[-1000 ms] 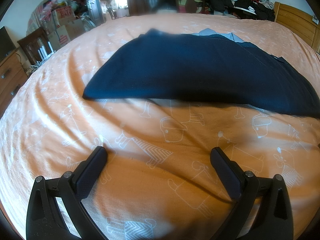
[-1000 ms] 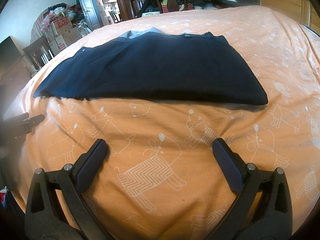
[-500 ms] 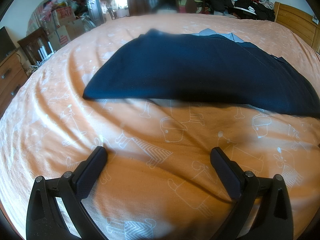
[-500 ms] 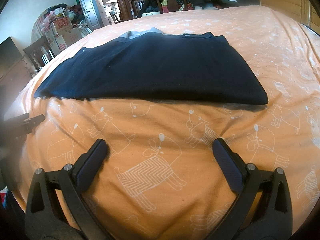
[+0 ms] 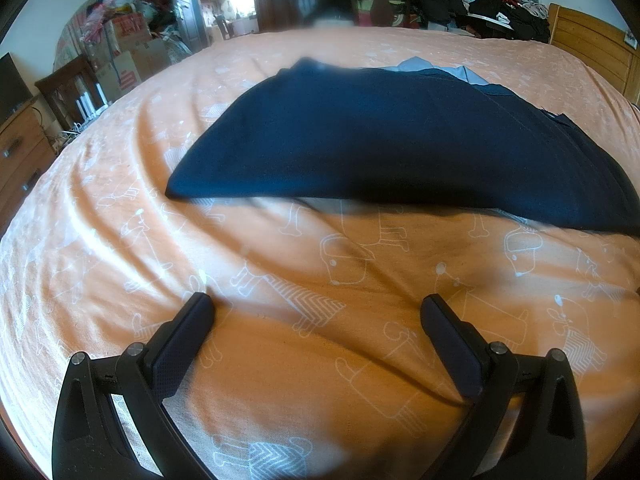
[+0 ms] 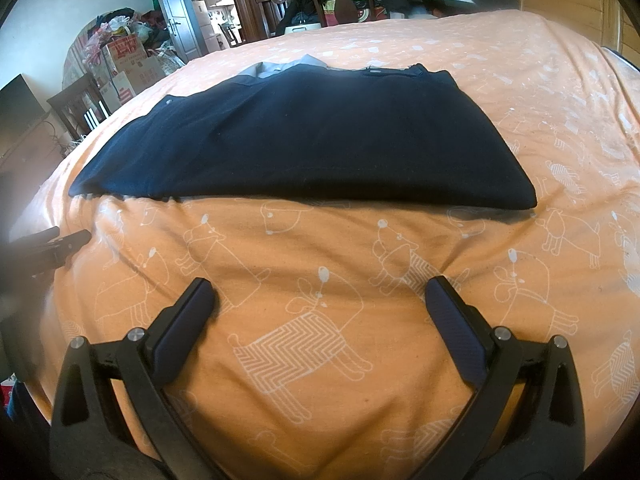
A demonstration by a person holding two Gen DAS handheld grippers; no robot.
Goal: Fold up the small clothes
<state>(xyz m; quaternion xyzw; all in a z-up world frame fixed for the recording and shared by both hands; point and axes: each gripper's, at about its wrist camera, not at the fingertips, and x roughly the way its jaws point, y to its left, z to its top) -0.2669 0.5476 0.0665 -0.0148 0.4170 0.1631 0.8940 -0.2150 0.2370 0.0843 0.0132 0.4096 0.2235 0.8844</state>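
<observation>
Both grippers are idling with jaws spread, short of the folded navy garment (image 6: 304,140).

The garment is lying flat on the orange bedsheet (image 6: 320,264), folded into a wide slab with a grey collar (image 6: 276,68) showing at its far edge. The right gripper (image 6: 320,300) is sitting near the garment's front fold, jaws wide apart and holding nothing, a strip of sheet lying between. The left gripper (image 5: 316,316) is pointing at the garment's left corner, jaws likewise spread and empty, apart from the cloth. Compared with the earlier frames, nothing is changing: garment and both grippers are remaining in the same positions.
</observation>
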